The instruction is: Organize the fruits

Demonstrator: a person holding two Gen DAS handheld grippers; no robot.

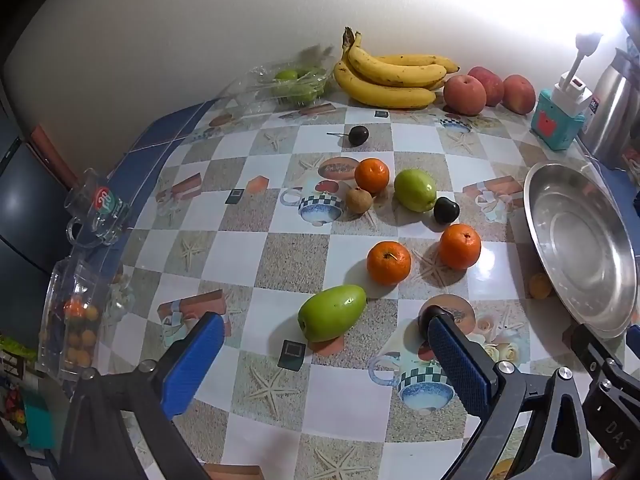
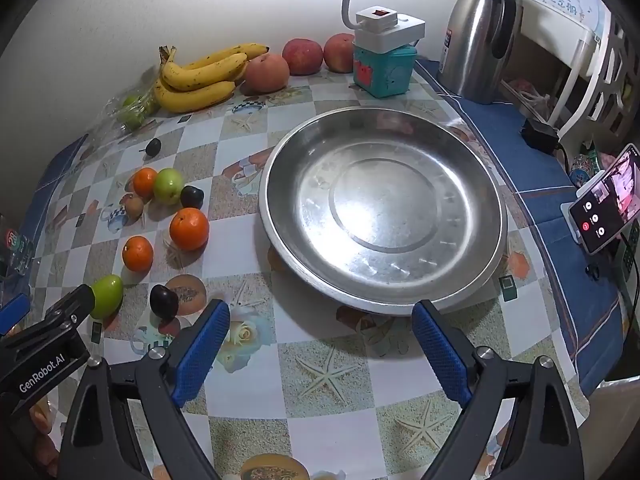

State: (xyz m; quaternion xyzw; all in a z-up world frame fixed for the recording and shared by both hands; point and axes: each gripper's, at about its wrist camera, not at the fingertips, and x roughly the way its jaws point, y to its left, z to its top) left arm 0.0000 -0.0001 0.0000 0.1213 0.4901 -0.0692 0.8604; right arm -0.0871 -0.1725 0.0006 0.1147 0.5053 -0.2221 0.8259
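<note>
Loose fruit lies on the checked tablecloth: a green fruit (image 1: pixel 332 312) nearest my left gripper (image 1: pixel 324 330), two oranges (image 1: pixel 389 262) (image 1: pixel 460 246), a third orange (image 1: pixel 372 175), another green fruit (image 1: pixel 415 190), a brown fruit (image 1: pixel 359 199) and dark plums (image 1: pixel 446 210) (image 1: pixel 358 135). A dark plum (image 2: pixel 164 301) sits by my left gripper's right finger. My left gripper is open and empty just before the green fruit. My right gripper (image 2: pixel 320 320) is open and empty at the near rim of an empty steel plate (image 2: pixel 382 208).
Bananas (image 1: pixel 390 74), three apples (image 1: pixel 464 89) and a bag of green fruit (image 1: pixel 294 82) line the wall. A teal box with lamp (image 2: pixel 384 68), a steel jug (image 2: pixel 478 36) and a phone (image 2: pixel 604 206) stand right. A glass mug (image 1: pixel 96 208) and plastic box (image 1: pixel 74 316) sit at the left edge.
</note>
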